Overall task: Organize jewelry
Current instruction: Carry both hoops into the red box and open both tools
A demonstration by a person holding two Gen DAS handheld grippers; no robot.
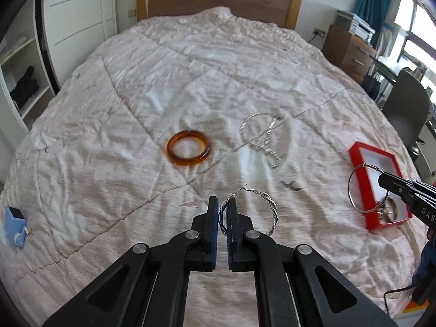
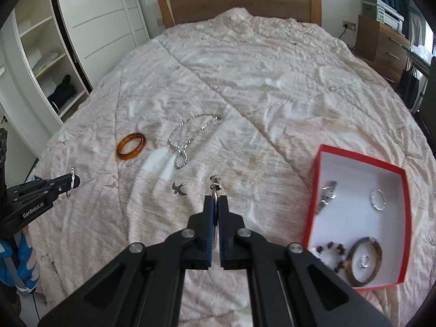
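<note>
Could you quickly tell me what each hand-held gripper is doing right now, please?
Left hand-held gripper: closed on a twisted silver hoop earring.
Right hand-held gripper: closed on a plain thin silver hoop earring.

A bed (image 2: 272, 81) with a crumpled pale pink quilt (printed with small dark birds) carries everything. On it lie an amber bangle (image 2: 130, 146), a silver chain (image 2: 188, 139), an open red box (image 2: 362, 160) and a small blue device (image 1: 15, 226) near the edge.

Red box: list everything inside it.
The red cardboard box holds a crumpled silver piece, a small silver twisted ring, a dark beaded bracelet and a brown tortoiseshell bangle around a tiny ring. The near-left corner is hidden.
</note>
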